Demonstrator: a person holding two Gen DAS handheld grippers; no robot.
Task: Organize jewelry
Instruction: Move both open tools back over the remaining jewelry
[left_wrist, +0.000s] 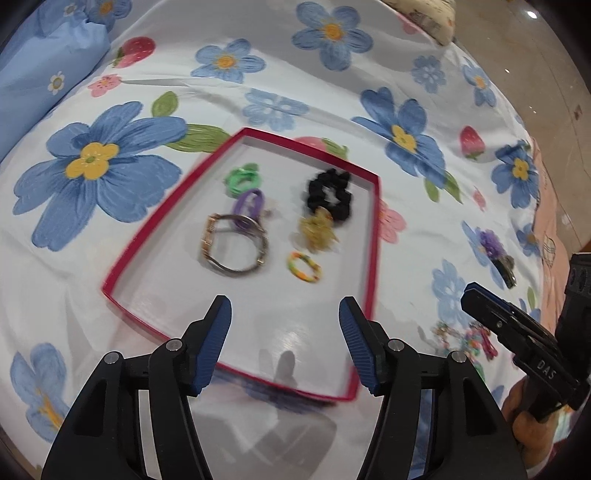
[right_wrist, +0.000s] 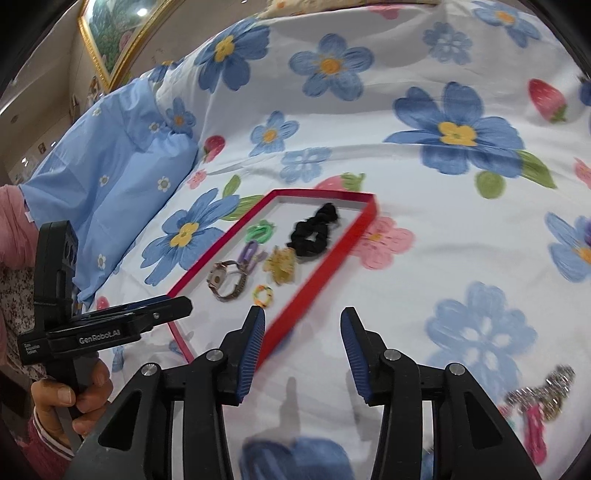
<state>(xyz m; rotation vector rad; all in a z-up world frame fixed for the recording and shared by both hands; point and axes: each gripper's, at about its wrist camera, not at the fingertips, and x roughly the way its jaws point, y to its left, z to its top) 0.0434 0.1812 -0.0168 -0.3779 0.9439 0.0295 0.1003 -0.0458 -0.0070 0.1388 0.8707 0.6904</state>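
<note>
You are in a home bedroom: a bed spread with a white sheet (right_wrist: 424, 258) printed with blue flowers and strawberries, a light blue pillow (right_wrist: 110, 184) at its head, and a gold-framed picture (right_wrist: 110, 44) hanging on the wall behind.

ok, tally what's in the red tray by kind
Inside the red tray:
Hair ties: 3 - green, purple, black scrunchie
Wristwatch: 1
Gold hair clip: 1
Small yellow-orange beaded ring: 1
Total: 6
</note>
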